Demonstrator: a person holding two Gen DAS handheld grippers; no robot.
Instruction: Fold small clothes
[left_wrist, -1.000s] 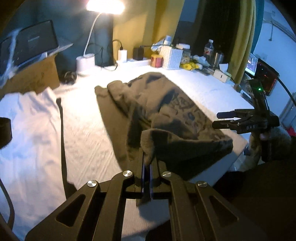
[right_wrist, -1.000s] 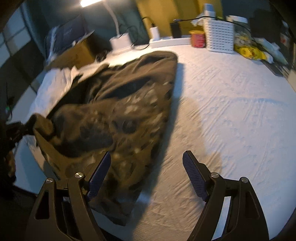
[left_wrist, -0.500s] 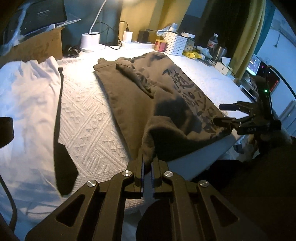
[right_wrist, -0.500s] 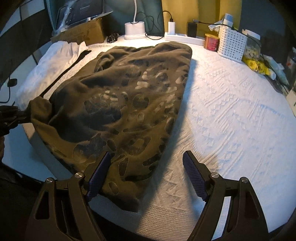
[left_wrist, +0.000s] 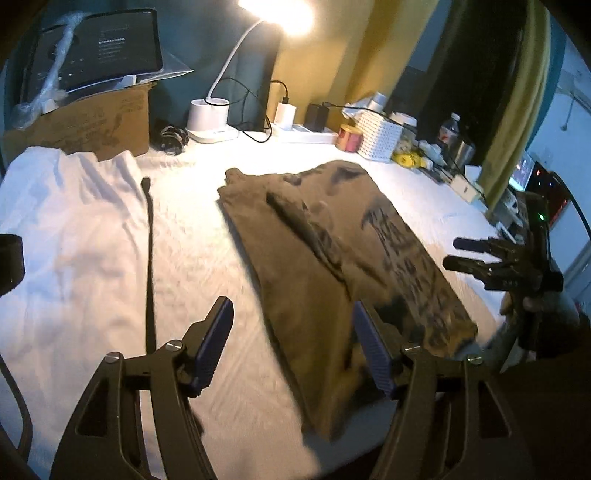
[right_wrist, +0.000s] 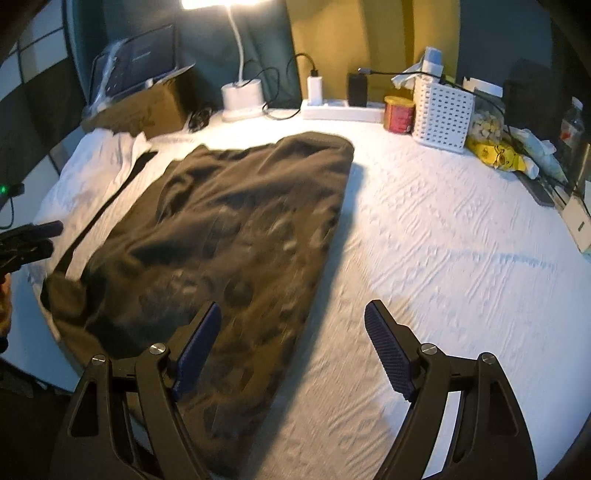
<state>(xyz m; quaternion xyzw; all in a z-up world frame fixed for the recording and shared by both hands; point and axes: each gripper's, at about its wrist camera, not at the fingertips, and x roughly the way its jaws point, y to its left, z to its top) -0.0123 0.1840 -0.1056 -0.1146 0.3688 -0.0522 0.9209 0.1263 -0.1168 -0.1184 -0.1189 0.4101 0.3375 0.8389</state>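
A brown printed garment (left_wrist: 332, 258) lies flat on the white bed cover, its near end at the bed's front edge; it also shows in the right wrist view (right_wrist: 229, 236). My left gripper (left_wrist: 295, 350) is open and empty, just above the garment's near left edge. My right gripper (right_wrist: 291, 350) is open and empty over the garment's near right edge; it shows in the left wrist view (left_wrist: 469, 254) at the right. The left gripper shows at the left edge of the right wrist view (right_wrist: 29, 240).
A white garment (left_wrist: 62, 229) and a black strap (left_wrist: 149, 258) lie left of the brown one. A cardboard box (left_wrist: 85, 125), lamp base (left_wrist: 210, 118), power strip (right_wrist: 343, 109), red can (right_wrist: 399, 112) and white basket (right_wrist: 441, 110) line the back edge.
My left gripper has opened and let go of the brown garment's corner, which now lies flat on the bed. The right gripper stays open.
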